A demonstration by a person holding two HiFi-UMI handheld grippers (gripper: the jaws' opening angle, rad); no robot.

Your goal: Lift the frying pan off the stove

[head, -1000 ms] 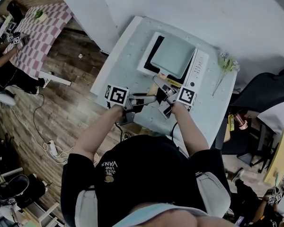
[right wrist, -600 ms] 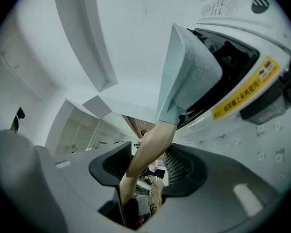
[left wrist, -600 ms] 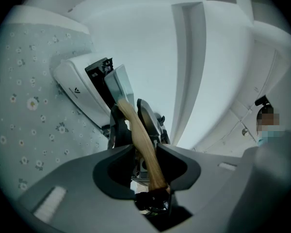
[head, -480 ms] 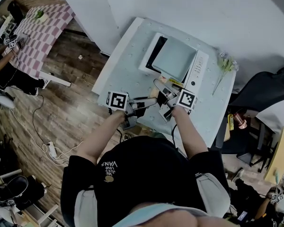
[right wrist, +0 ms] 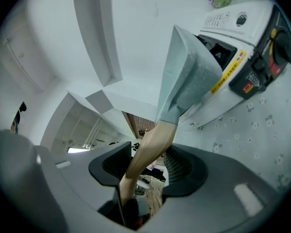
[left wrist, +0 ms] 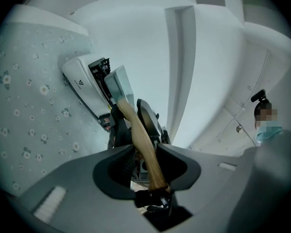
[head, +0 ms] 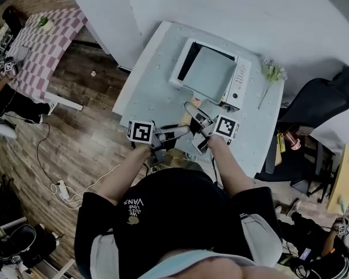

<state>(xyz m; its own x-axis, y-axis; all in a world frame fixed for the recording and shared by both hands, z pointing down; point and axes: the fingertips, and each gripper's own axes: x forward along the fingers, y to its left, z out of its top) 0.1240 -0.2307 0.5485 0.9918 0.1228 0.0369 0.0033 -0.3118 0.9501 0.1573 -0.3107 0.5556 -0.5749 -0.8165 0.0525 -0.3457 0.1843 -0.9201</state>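
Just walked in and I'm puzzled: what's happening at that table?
A person holds a gripper in each hand. The left gripper and right gripper both have their jaws closed on the wooden handle of a square frying pan. The pan looks tilted, its near side raised off the white stove on the flowered table.

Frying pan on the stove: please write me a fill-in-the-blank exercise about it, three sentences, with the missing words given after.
1. The left gripper and the right gripper are both shut on the frying pan's wooden ____.
2. The frying pan has a ____ shape, not a round one.
3. In the head view, the bunch of flowers lies on the tablecloth to the ____ of the white stove.

Missing words: handle; square; right.
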